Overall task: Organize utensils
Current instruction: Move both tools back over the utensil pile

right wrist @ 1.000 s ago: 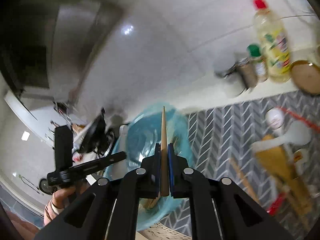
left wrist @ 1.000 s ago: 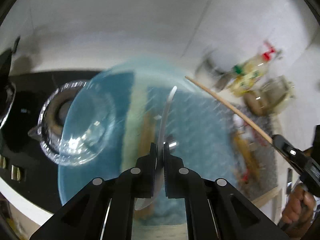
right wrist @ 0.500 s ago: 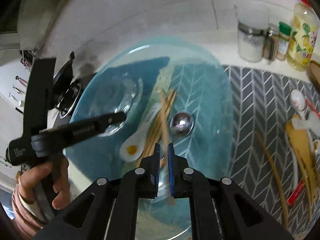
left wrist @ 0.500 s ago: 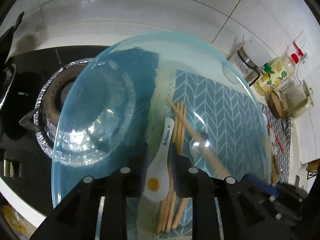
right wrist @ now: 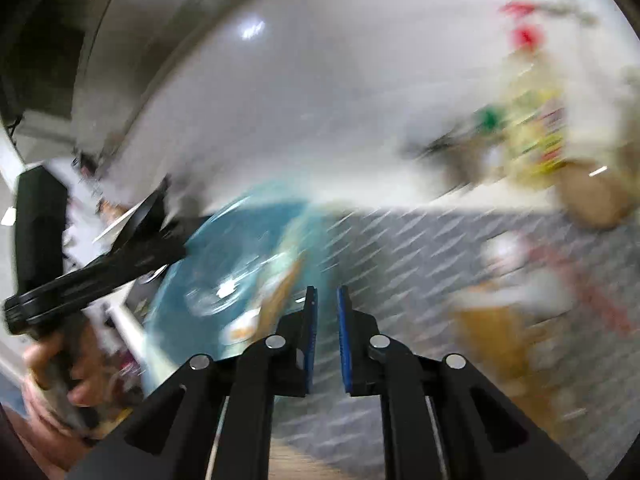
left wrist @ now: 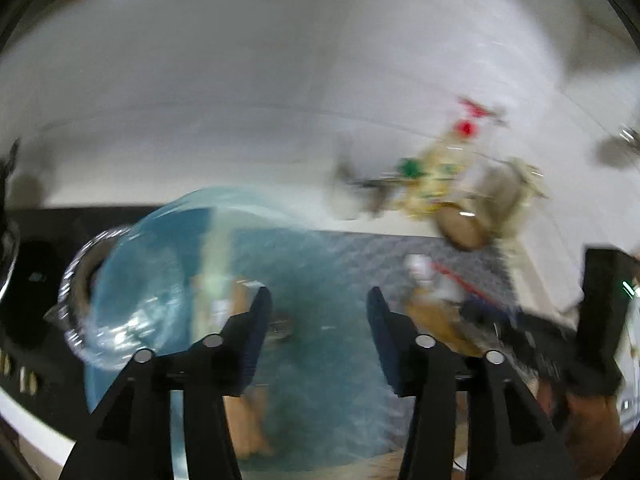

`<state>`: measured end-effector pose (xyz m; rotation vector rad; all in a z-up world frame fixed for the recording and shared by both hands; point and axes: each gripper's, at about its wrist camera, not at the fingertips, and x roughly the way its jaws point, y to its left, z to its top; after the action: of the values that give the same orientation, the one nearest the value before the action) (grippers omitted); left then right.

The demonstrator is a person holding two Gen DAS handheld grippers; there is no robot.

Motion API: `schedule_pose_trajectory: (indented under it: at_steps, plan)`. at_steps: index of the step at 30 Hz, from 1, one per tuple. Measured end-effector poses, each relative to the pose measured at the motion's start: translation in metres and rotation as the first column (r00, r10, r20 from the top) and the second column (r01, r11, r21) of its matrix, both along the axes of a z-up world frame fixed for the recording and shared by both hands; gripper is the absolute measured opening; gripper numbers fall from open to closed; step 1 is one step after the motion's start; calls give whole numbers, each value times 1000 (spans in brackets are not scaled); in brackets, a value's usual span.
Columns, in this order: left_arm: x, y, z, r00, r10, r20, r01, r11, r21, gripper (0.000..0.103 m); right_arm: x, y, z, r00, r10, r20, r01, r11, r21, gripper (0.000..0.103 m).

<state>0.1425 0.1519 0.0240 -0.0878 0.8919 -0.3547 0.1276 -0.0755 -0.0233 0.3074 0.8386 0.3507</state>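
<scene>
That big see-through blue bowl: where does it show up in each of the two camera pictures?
Left wrist view: the blue bowl fills the lower left and centre, behind the left finger of the claw.
Right wrist view: the blue bowl sits left of centre, blurred, just left of the claw's fingers.
Shared landmark: the yellow bottle with a red cap, at upper right in both.

My two wrist cameras look forward and down along my fingers, from near above the counter, and both see the blue bowl (left wrist: 168, 264) (right wrist: 248, 248) and grey mat (left wrist: 400, 252) (right wrist: 420, 248).
</scene>
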Motion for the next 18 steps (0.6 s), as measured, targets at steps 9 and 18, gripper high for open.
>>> schedule_pose_trajectory:
  at_steps: [9,18]
  plan:
    - [-24,-137,-38,978,-185,-101,184,983,-19,62,-6,-132,-72,976,-60,-210,38,993,-110,42]
    - [-29,-161,-62,980,-87,-176,93,995,27,62,9,-75,-139,914,254,-316,-201,961,191,40]
